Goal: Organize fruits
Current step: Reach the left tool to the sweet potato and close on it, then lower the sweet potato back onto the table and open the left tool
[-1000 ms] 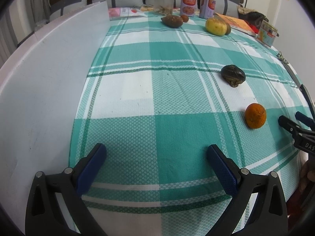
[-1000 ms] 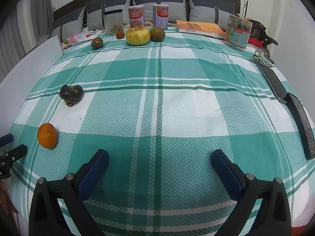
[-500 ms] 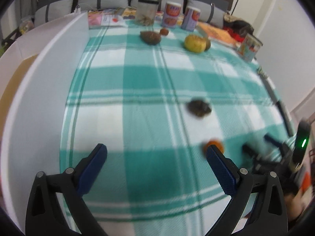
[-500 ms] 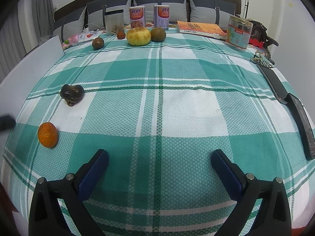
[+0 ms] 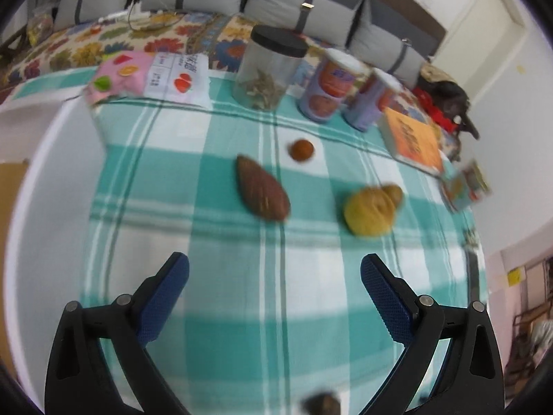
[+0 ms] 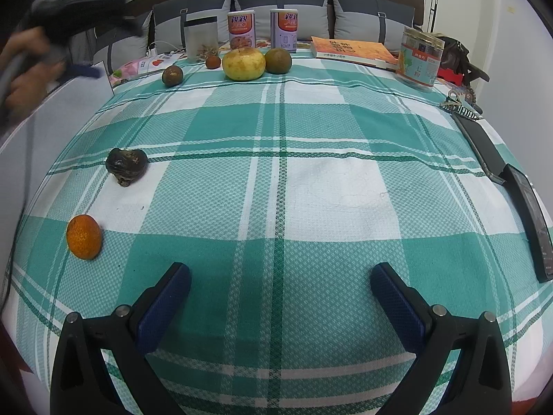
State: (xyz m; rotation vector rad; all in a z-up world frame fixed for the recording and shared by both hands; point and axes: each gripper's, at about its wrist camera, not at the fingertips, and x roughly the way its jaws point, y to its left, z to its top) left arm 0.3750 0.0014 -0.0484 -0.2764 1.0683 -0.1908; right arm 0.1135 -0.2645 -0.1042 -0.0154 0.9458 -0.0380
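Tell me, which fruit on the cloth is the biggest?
The pale yellow round fruit in the far row, beside the greenish-brown one; it dwarfs every other fruit.

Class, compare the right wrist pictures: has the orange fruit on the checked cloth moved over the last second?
No. The orange fruit lies on the same white-and-green boundary of the checked cloth, equally near the dark wrinkled fruit.

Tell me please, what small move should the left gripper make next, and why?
Probably ease forward and down toward the brown oval fruit. The left gripper is open and empty, and that fruit lies just ahead between its fingers on the checked cloth.
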